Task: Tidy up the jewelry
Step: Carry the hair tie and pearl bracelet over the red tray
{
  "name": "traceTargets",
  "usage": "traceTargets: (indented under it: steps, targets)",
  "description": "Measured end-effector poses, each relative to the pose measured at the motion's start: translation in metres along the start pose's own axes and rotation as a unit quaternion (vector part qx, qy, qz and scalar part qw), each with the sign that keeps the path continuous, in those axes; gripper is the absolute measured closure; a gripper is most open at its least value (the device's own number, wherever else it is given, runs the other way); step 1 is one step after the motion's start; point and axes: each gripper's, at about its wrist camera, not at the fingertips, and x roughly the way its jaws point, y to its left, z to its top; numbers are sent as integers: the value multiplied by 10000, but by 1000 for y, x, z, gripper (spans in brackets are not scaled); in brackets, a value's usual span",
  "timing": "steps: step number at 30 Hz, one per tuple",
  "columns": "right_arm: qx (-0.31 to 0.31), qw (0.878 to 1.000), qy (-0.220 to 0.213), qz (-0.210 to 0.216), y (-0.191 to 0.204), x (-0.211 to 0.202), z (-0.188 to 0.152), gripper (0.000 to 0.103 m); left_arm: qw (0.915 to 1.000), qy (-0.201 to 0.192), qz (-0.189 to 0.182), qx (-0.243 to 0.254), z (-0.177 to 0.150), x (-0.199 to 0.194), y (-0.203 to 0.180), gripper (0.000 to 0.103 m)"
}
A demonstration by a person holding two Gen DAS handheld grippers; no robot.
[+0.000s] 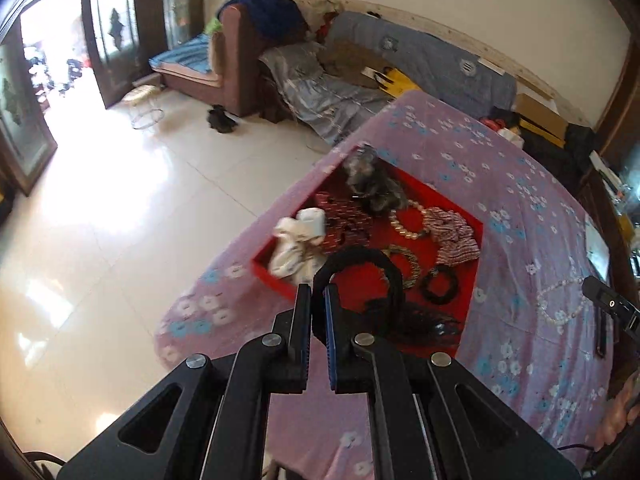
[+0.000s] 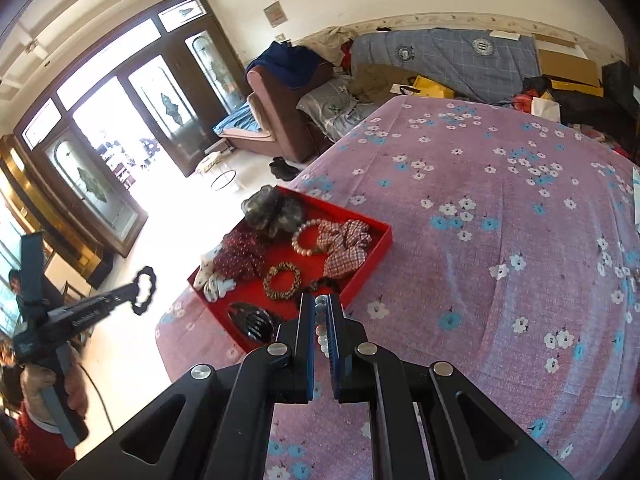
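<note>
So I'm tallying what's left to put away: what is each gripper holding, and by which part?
The left gripper pinches a black hair tie by its near edge. The right gripper pinches a bead bracelet by a short stretch of its strand.

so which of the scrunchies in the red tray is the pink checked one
The plaid scrunchie by the tray's right wall, beside the pearl bracelet. The others are dark red dotted, grey and white.
</note>
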Motion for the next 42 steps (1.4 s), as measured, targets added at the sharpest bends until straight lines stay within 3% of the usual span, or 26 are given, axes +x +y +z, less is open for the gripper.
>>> traceTargets:
  steps: [11, 19, 29, 35, 42]
  targets:
    - [187, 9995, 138, 197, 25, 38, 26, 96, 9973, 343, -377, 533, 19, 49, -22, 97]
    - [148, 9984, 430, 332, 48, 85, 36, 96, 9960, 601, -383, 532, 22, 79, -9, 97]
    - [151, 9957, 852, 324, 56, 156, 52, 95, 9928, 810, -346, 812, 19, 111, -19, 97]
    - [167, 9939, 1089, 67, 46, 191, 52, 95, 9911, 769, 36, 1085, 20, 122, -25, 97]
    - [94, 9912, 1245, -446, 29, 209, 47, 95, 9893, 904, 98, 1138, 17, 133, -27, 97]
